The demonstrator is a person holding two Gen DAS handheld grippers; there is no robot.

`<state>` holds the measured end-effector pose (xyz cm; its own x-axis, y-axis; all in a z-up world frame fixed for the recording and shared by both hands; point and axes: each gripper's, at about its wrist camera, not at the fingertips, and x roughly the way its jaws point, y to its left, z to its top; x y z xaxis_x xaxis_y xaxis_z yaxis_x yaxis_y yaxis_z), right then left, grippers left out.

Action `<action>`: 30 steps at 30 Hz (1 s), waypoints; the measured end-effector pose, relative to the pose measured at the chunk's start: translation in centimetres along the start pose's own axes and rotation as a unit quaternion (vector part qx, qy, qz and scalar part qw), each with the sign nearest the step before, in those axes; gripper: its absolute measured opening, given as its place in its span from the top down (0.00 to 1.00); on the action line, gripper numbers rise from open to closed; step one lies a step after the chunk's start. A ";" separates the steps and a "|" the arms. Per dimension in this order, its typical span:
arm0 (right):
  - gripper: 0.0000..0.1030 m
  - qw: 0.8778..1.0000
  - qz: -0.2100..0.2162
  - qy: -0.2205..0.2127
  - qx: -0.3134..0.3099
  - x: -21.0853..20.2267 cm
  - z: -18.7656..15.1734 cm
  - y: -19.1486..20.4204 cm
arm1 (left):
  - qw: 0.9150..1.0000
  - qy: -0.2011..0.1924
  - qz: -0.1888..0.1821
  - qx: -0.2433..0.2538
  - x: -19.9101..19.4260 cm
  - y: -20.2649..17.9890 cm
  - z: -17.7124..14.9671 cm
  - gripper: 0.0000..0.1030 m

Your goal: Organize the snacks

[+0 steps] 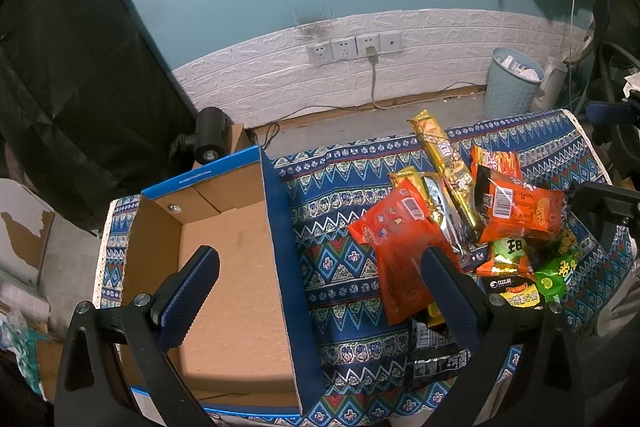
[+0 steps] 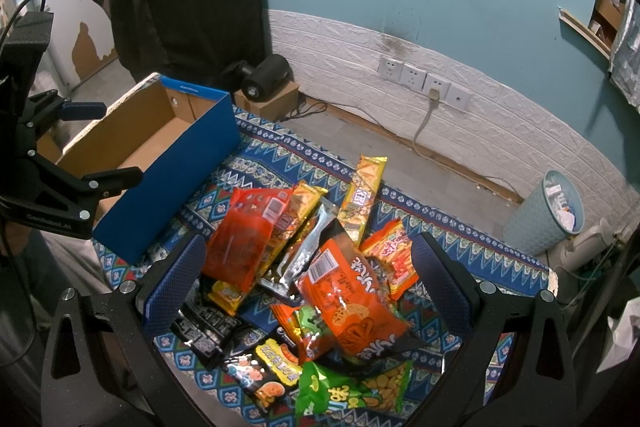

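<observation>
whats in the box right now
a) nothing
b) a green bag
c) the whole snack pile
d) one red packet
a: the box shows only its bare cardboard floor, while the snacks all lie piled on the cloth beside it.

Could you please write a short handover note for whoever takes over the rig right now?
Left tool: open, holding nothing, hovering over the right wall of the box, near the snack pile.
Right tool: open, holding nothing, poised above the snack pile.
Things: the cardboard box with blue outer walls sits on the patterned cloth, left of the pile. The red packet lies at the pile's edge nearest the box; the long gold packet is at the far side.
Done: nothing; no snacks show in the visible part of the box.
Left: move every packet from the cloth into the box.
</observation>
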<state>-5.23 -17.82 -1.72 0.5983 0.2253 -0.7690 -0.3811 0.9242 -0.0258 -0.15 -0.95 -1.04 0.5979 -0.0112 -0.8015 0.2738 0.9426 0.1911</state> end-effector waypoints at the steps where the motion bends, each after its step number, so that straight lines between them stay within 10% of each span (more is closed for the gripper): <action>1: 0.03 1.000 0.000 0.000 0.000 0.0 0.0 -0.1 | 1.000 0.000 0.000 0.000 0.0 0.0 0.0 0.01; 30: 0.03 1.000 0.000 0.001 0.000 0.0 -0.1 -0.1 | 1.000 0.003 -0.001 0.001 0.1 -0.1 -0.4 0.01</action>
<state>-5.27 -17.91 -1.74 0.5969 0.2245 -0.7703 -0.3817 0.9239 -0.0265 -0.42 -0.96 -1.31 0.5931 -0.0109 -0.8050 0.2766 0.9418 0.1911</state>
